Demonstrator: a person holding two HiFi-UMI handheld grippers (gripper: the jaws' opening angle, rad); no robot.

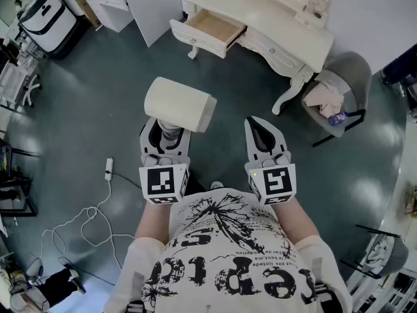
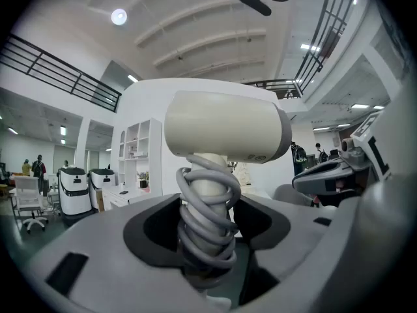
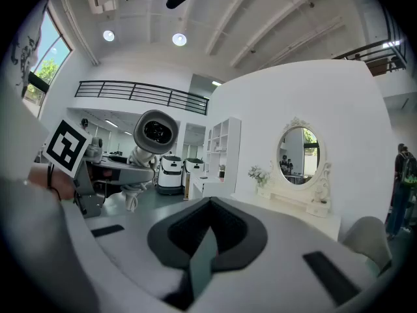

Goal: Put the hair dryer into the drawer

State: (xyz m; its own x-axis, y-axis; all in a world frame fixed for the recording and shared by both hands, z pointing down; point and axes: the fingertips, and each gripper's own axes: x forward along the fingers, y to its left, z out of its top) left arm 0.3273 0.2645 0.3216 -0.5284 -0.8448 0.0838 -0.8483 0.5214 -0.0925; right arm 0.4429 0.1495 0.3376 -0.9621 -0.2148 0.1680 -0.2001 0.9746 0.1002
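A cream hair dryer (image 1: 179,104) stands upright in my left gripper (image 1: 168,128), level in front of my chest. Its jaws are shut on the handle, which is wound with its grey cord (image 2: 207,214); the barrel (image 2: 225,126) lies across above the jaws. My right gripper (image 1: 258,124) hangs beside it on the right, shut with nothing in it; only a thin slit shows between its jaws (image 3: 207,230). In the right gripper view the hair dryer (image 3: 155,131) shows end-on at the left. The open wooden drawer (image 1: 210,30) of the cream dressing table (image 1: 287,41) is ahead across the floor, its inside bare.
A grey chair (image 1: 339,96) with cloth and a bottle on it stands right of the dressing table. A white cabinet (image 1: 146,2) is at the back left. A power strip (image 1: 109,168) with a loose white cord lies on the dark floor to my left.
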